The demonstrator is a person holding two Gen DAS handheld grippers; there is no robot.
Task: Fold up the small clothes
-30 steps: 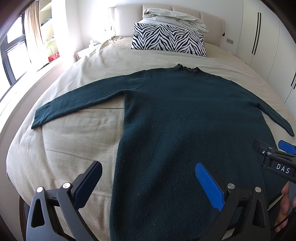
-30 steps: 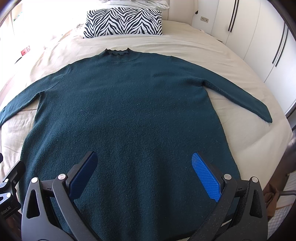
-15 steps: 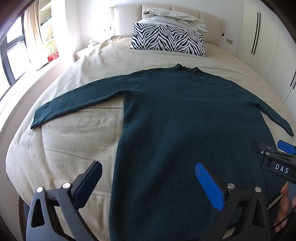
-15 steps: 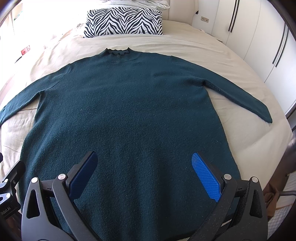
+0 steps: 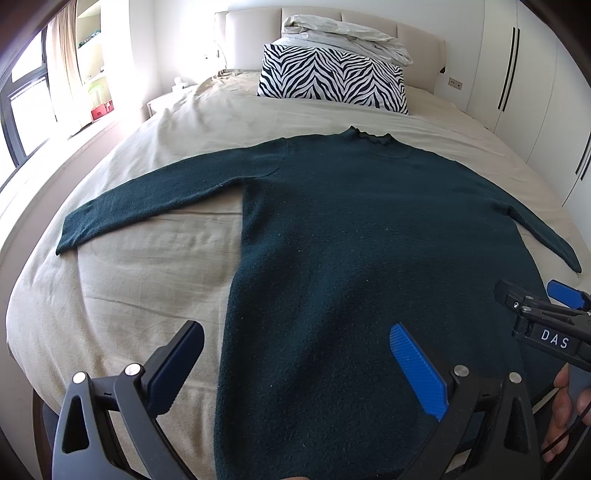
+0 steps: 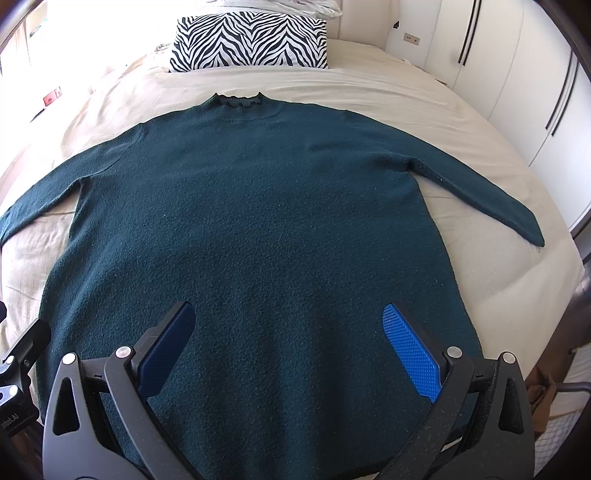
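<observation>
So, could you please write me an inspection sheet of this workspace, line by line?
Surface: bed, beige sheet, mildly creased.
Job's things: dark green sweater lying flat, both sleeves spread, collar toward the headboard, unfolded.
Clutter: zebra pillow; bundled white bedding behind it.
Grippers: left gripper and right gripper open, above the hem, holding nothing.
Cables: thin black cable near a hand.
Surroundings: white wardrobes, window.

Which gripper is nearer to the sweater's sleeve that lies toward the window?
Left. The left gripper hovers open over the sweater's window-side edge, below that sleeve; the right gripper is over the hem's other half.
</observation>
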